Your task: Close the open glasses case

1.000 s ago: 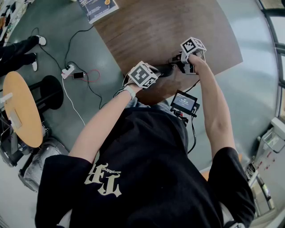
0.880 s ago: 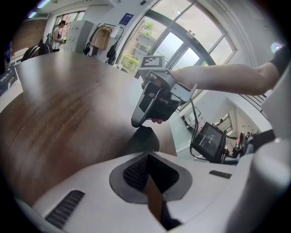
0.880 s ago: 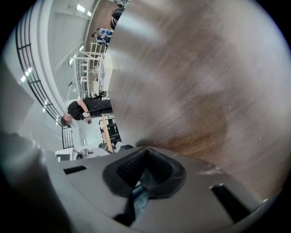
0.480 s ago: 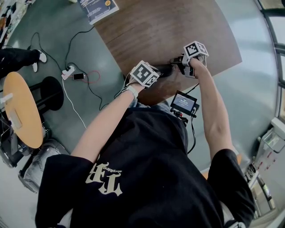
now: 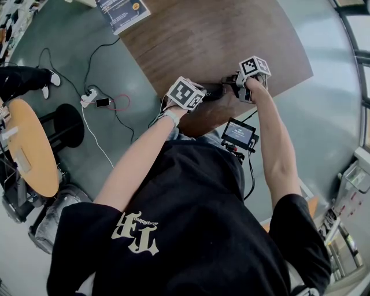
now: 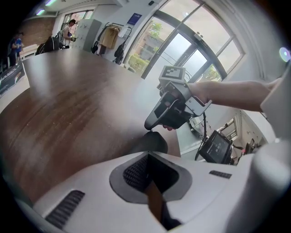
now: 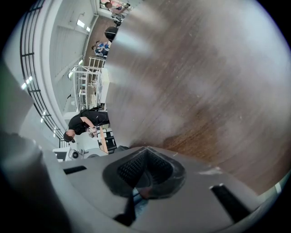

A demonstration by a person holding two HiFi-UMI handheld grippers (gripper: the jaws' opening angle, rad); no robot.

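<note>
I have both grippers on the brown table (image 5: 219, 34), working at the glasses case (image 6: 151, 142), a dark rounded lump near the table's edge on my side. My left gripper (image 6: 148, 157) is clenched, its jaws pressed together with nothing between them. The case lies just past its tips, and I cannot tell whether they touch it. My right gripper (image 7: 146, 151) is clenched and empty too. Seen from the left gripper view, its black body leans in over the case from the far side, its nose right at the case's top. That body and the left marker cube cover much of the case from above, so I cannot tell whether the lid is down.

A brochure (image 5: 122, 11) lies well beyond the case, at the table's far corner. On the floor to the left of the case are a power strip (image 5: 88, 92) and a phone (image 5: 102, 100) on a red cable. Further left still stands a round yellow-topped table (image 5: 32, 147). A small screen (image 5: 239, 133) hangs just on my side of the case.
</note>
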